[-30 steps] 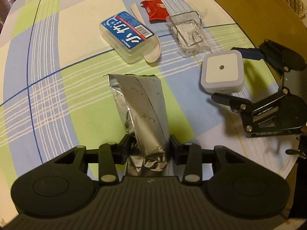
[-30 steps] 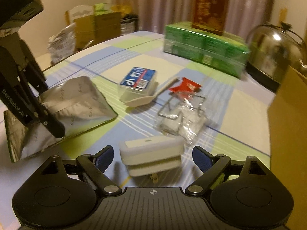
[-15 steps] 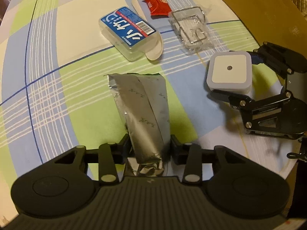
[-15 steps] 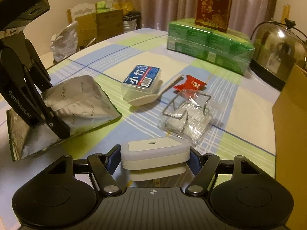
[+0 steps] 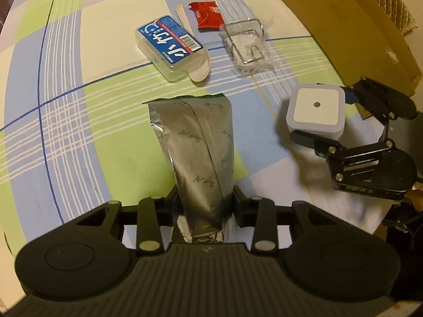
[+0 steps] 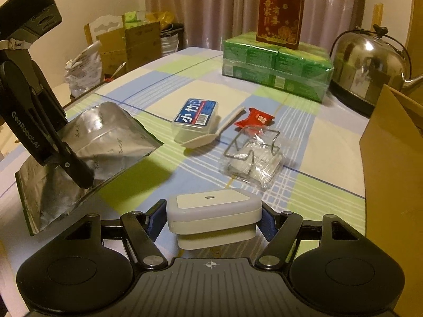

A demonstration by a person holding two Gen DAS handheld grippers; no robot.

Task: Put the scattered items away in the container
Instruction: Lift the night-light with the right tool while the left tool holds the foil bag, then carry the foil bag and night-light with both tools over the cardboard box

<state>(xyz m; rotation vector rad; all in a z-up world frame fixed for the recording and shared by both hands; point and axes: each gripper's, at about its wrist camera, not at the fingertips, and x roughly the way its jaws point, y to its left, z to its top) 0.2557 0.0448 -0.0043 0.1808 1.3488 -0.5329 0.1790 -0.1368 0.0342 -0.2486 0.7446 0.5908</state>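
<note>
Left wrist view shows the left gripper with its jaws clamped on the lower part of a crinkled silver foil pouch, printed with small leafy sprigs and edged in dark green at its far end. Right wrist view shows the right gripper with its blue-padded jaws pressed on both sides of a white, rounded-square plastic plug-in light, smooth and matte, with a small dark dot in its flat top. Beyond the jaws on the checked green, blue and cream cloth of the surface lie a clear plastic box with a blue label bearing large white characters and a barcode, a cream plastic spoon touching that box, a red sweet wrapper with white print, and a bent wire piece in a clear crinkly bag. To the right of the right jaws stands the brown cardboard container. The other gripper's black arm reads "GenRobot.AI". Farther off sit green shrink-wrapped packs, a red box with gold characters and a shiny steel kettle.
</note>
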